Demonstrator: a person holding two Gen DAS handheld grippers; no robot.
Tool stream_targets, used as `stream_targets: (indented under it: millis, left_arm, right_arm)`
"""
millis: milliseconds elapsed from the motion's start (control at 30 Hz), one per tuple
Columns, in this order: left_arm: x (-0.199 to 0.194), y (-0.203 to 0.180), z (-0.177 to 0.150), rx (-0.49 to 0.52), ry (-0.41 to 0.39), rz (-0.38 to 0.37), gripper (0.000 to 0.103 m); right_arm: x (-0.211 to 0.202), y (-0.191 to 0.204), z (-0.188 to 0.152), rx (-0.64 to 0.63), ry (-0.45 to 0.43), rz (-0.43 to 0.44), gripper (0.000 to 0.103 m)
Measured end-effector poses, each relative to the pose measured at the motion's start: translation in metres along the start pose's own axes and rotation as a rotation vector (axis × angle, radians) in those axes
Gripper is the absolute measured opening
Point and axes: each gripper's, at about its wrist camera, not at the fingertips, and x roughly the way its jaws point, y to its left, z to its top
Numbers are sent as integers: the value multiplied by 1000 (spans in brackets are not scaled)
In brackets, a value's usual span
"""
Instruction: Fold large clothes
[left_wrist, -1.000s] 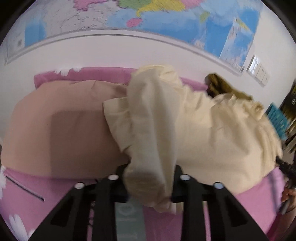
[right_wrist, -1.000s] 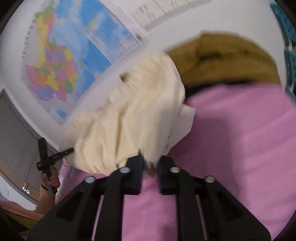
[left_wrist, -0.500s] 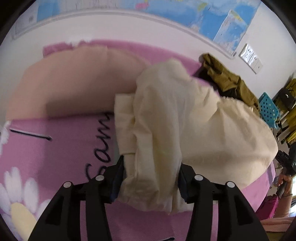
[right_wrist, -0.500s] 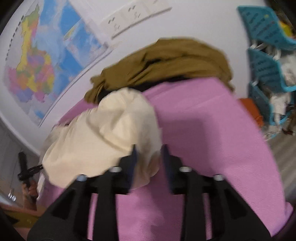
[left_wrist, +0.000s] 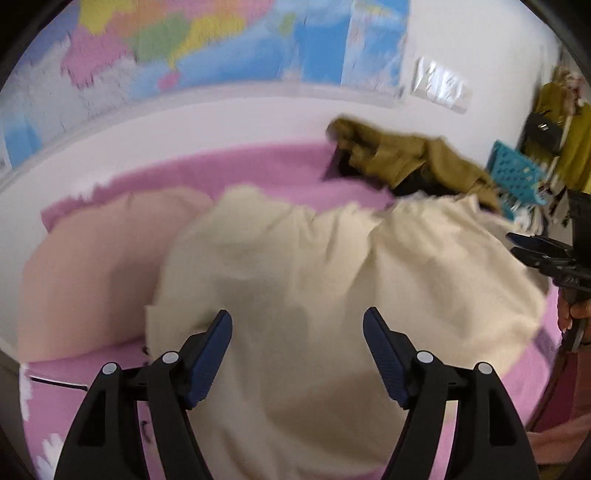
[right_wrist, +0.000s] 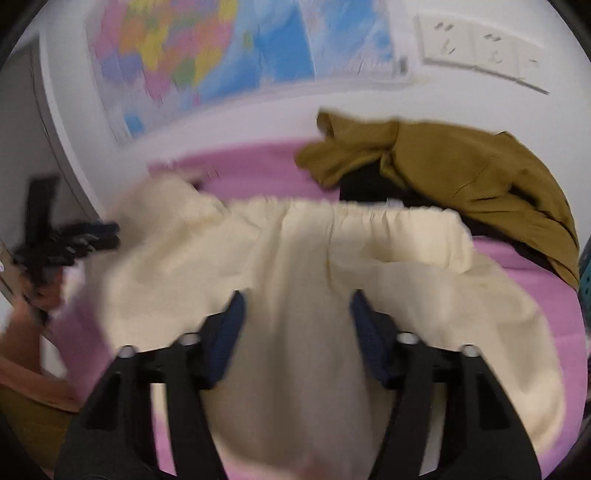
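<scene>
Cream cotton garment (left_wrist: 332, 280) sprawls over pink bedspread (left_wrist: 280, 173), elastic hem beside olive cloth heap (right_wrist: 461, 166); my left gripper (left_wrist: 297, 343) opening, right gripper (right_wrist: 295, 314) closing, both pressing nothing.

Wall map (left_wrist: 207, 44) filled the upper left of both views, colours blurred. White socket plates (right_wrist: 480, 48) sat at upper right of the right wrist view. Pink bedspread (left_wrist: 258, 173) ran across mid-frame, with white flower print at lower left. Peach pillow (left_wrist: 92, 266) lay at left of the left wrist view. Olive-brown garment (right_wrist: 461, 166) was heaped over something black at upper right. Teal perforated crate (left_wrist: 513, 173) stood at the right edge.
</scene>
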Motion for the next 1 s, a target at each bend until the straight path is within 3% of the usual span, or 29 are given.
stream_targets:
  millis: [33,100,267,367,433,600,667,833,1000]
  left_arm:
    - [11,1,-1,-4,19,7,70]
    - [20,4,-2,-13,22,11,70]
    - [25,13,3,-70,34,-6,70]
    - [22,7,7,-67,25,23,70]
    - [17,-1,8,-43,3,48,70]
    - [10,-18,9,3,-33,70,75]
    - [9,-22,10,12,-38,62,76]
    - [13,-26,8,13,-27,53,77]
    - [27,-17,3,-25,10,53,78]
  right_arm:
    - [11,0,-1,-13,24,-33,29]
    - [21,-10,1,34,21,-9,4]
    - [16,-25,16,90,-68,7,2]
    - [38,-27,9,113,-9,13,4]
    - [34,-27,6,128,-16,17,8]
    - [-3,-26,5,168,-85,56,38]
    - [-14,-23,6,159,-109,39,45]
    - [-26,-26,7,158,-134,32,45]
    - [14,-48,6,222,-47,-2,43]
